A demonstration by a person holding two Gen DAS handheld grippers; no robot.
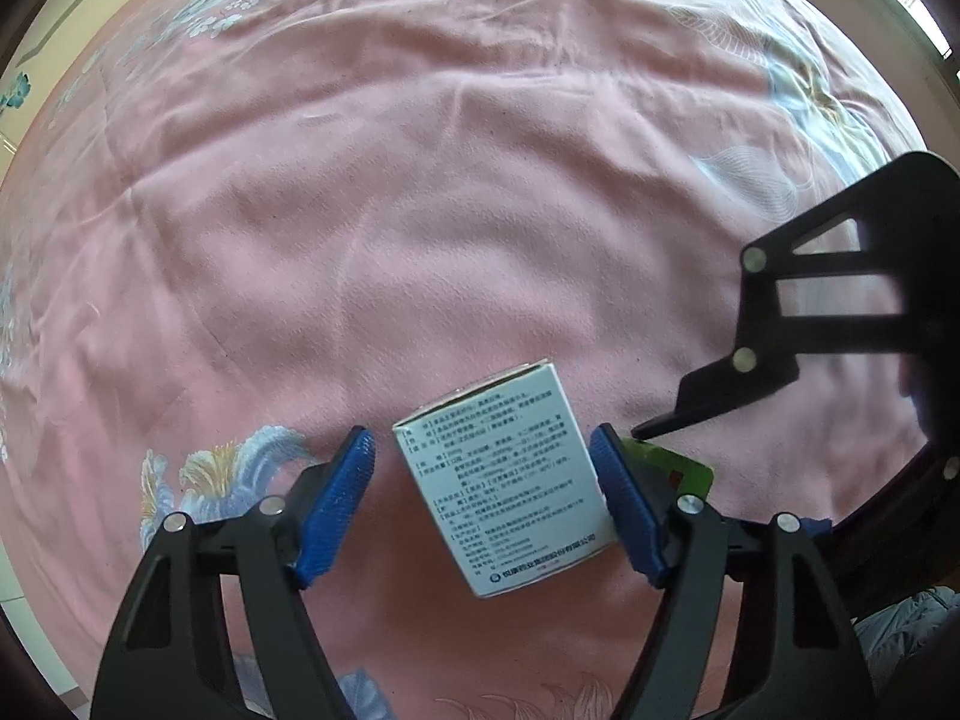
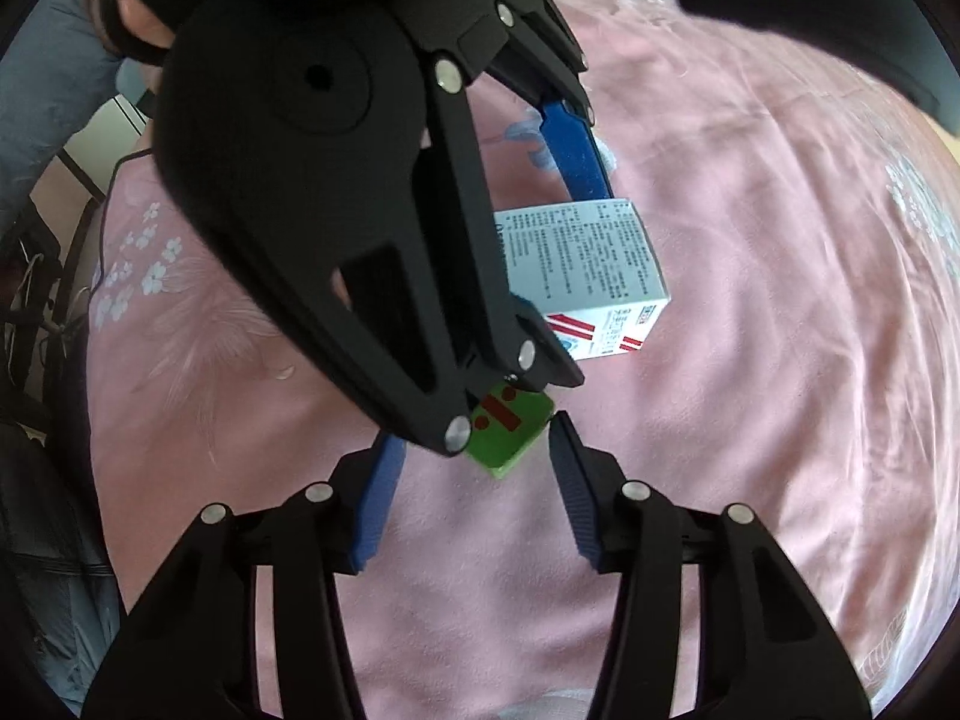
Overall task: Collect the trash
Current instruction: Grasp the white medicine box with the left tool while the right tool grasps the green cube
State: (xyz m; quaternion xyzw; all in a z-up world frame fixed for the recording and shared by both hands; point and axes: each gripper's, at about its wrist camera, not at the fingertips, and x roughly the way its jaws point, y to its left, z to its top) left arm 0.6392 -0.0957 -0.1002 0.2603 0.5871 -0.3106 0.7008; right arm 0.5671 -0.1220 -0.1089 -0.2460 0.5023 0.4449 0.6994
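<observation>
Left gripper jaws spread wide, straddling a white medicine box that lies on the pink bedsheet. Box sits between the two blue pads, tilted, printed text face up. Its right edge looks to be touching or just beside the right pad; clear gap to the left pad. Not pinched.

Right-wrist view: same box shows a white text face plus a red-striped end, lying ahead of the right gripper's jaws and partly hidden behind the left gripper's black frame, which crosses the upper-left of that view.

Green card with red marks lies flat on the bedsheet, just ahead of the right gripper and between its fingertips. Right jaws spread, one blue pad on each side of the card, neither clearly pressing it. Card's far edge is covered by the left gripper's linkage, so contact there cannot be told.

Left-wrist view: only a sliver of the green card peeks out just outside the left gripper's right pad. Right gripper's black finger comes in from the right, its tip ending just beside that card and near the left jaw's outer side.

Bedsheet is wrinkled, with blue floral print near the left jaw. Person's blue-grey sleeve at far upper left of right-wrist view.
</observation>
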